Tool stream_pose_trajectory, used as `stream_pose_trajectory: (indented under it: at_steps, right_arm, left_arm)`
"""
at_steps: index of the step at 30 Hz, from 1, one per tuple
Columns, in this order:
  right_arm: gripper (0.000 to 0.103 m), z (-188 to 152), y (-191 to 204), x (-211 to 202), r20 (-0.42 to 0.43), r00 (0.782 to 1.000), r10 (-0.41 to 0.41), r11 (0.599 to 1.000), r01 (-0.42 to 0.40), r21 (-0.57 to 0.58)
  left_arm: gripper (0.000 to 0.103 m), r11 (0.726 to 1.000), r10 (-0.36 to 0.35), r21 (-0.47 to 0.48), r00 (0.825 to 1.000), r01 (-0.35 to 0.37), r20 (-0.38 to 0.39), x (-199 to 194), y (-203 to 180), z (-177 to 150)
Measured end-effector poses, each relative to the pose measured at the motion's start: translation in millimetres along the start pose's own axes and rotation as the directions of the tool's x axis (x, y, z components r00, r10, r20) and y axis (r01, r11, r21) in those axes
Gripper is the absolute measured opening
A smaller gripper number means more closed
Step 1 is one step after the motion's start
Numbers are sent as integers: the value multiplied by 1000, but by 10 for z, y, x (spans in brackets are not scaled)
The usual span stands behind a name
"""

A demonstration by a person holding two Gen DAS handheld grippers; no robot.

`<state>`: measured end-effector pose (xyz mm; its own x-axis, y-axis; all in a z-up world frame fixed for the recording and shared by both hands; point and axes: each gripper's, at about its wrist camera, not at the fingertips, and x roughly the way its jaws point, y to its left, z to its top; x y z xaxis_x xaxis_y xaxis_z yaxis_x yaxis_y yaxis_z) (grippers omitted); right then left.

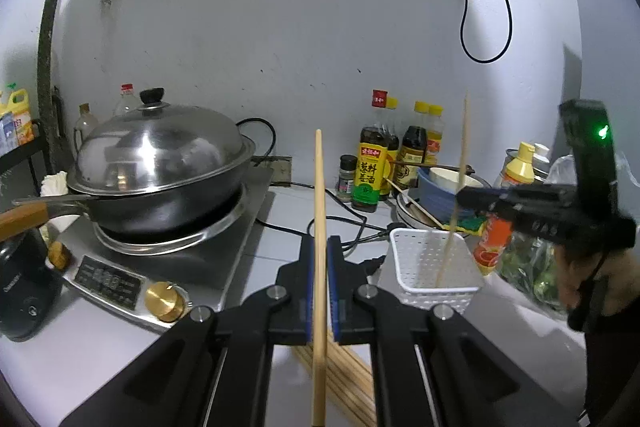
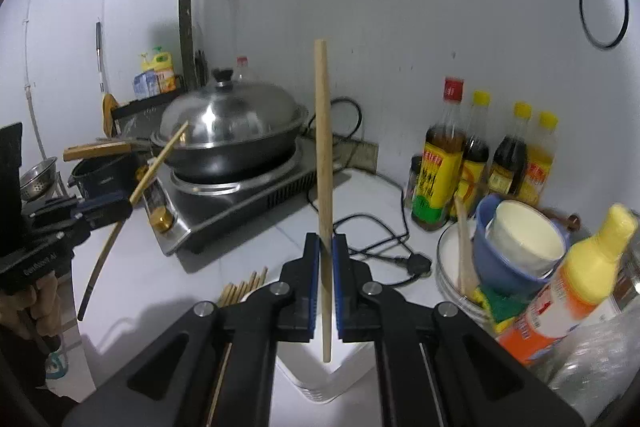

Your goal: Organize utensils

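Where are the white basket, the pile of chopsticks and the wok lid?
white basket (image 1: 404,259), left wrist view, left wall.
pile of chopsticks (image 1: 344,375), left wrist view, middle of the bundle.
wok lid (image 1: 160,147), left wrist view, steel dome.

2 chopsticks upright, one (image 1: 319,227) clamped per hand, other (image 2: 324,187); rest (image 1: 340,379) on counter

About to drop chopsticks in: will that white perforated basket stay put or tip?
Probably light: the white perforated basket looks like thin plastic. It may slide or tip if the chopstick in the right gripper leans on its wall. The low, wide shape should help.
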<state>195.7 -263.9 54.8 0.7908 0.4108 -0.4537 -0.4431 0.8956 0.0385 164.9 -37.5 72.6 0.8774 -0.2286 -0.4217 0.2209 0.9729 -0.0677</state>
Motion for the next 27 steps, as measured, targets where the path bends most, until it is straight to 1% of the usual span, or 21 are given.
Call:
stream_pose_trajectory:
  at_steps: [3,4,5,6,7,8,13,15,17,19,22,25,27]
  right_arm:
    - [6,-70,-22,140,-29,1000,3,1000,-3,10]
    - [11,-83,-32,173,-33,999,6,1000,-5,12]
    - [24,-92,-48,208,-36,999,5,1000,-4,16]
    - [32,-103,-67,236,-34,999,-3,1000,3,22]
    - [48,-111,-79,251,-32,999,-10,1000,11,27]
    - [51,-130,-96,258,-26,1000,-12,999,13,32]
    - [51,-187,-218,202,-11,1000,0,998,0,57]
    - [51,-213,-296,152,-4,1000,1,997,-1,80]
    - [58,-253,-375,100,6,1000,1,994,-2,110]
    - [60,-310,-438,76,9,1000,4,992,-5,129]
    - [61,-367,-524,50,13,1000,-9,990,7,143]
    - [63,-421,-665,3,36,999,1,983,-8,185]
    - [64,-439,-742,-18,51,999,10,978,-21,206]
  left_arm:
    - [6,999,-25,-23,1000,24,-9,86,-19,0]
    - [6,999,-26,-29,1000,26,-10,123,-32,11]
    - [6,999,-27,-32,1000,27,-9,145,-43,18]
    - [6,999,-31,-36,999,31,-7,164,-56,29]
    - [6,998,-38,-42,999,38,1,183,-77,54]
    - [6,998,-41,-45,999,42,7,193,-95,70]
    - [6,993,-77,-83,997,79,27,319,-197,173]
    - [6,990,-100,-95,995,102,18,430,-264,219]
    - [6,988,-110,-106,994,109,-7,588,-357,259]
    - [6,984,-126,-126,992,124,-12,700,-418,299]
    - [6,982,-125,-144,992,125,9,827,-520,385]
    - [6,978,-115,-170,993,119,31,971,-623,476]
    - [6,973,-90,-207,994,101,61,1063,-676,526]
